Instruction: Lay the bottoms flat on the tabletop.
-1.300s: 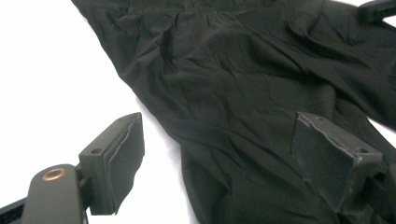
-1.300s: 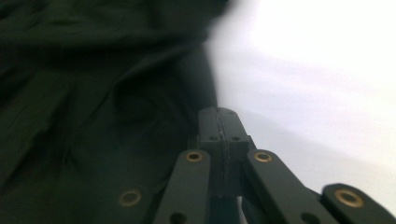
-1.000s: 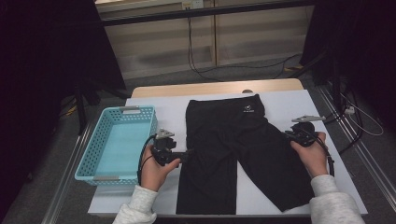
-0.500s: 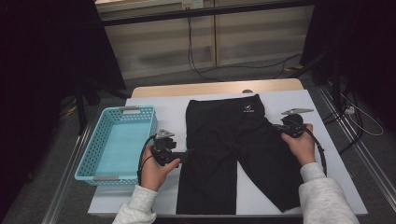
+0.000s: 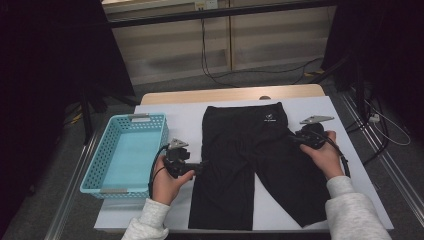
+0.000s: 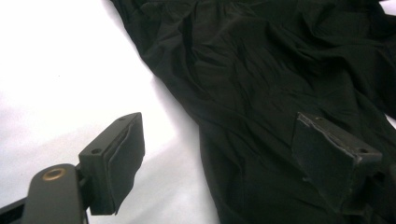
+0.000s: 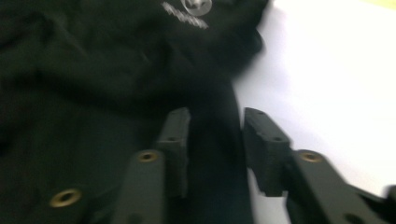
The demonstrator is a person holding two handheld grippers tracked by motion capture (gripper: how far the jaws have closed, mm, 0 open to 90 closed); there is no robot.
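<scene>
The shorts (image 5: 252, 165) lie flat on the white worktop (image 5: 190, 117) at the middle of the high view, waistband toward the top of the frame, both legs running down toward the bottom edge. I have the left gripper (image 5: 196, 168) at the shorts' left edge, mid-frame, its jaws spread wide; in the left gripper view one jaw hangs over bare worktop and the other over black cloth, nothing pinched. The right gripper (image 5: 291, 139) sits at the shorts' right edge, just below the waistband. Its jaws have just been opening; in the right gripper view, which is blurred, a strip of the cloth edge lies between them with gaps either side, so released. A blue basket (image 5: 100, 159) stands at the left.
</scene>
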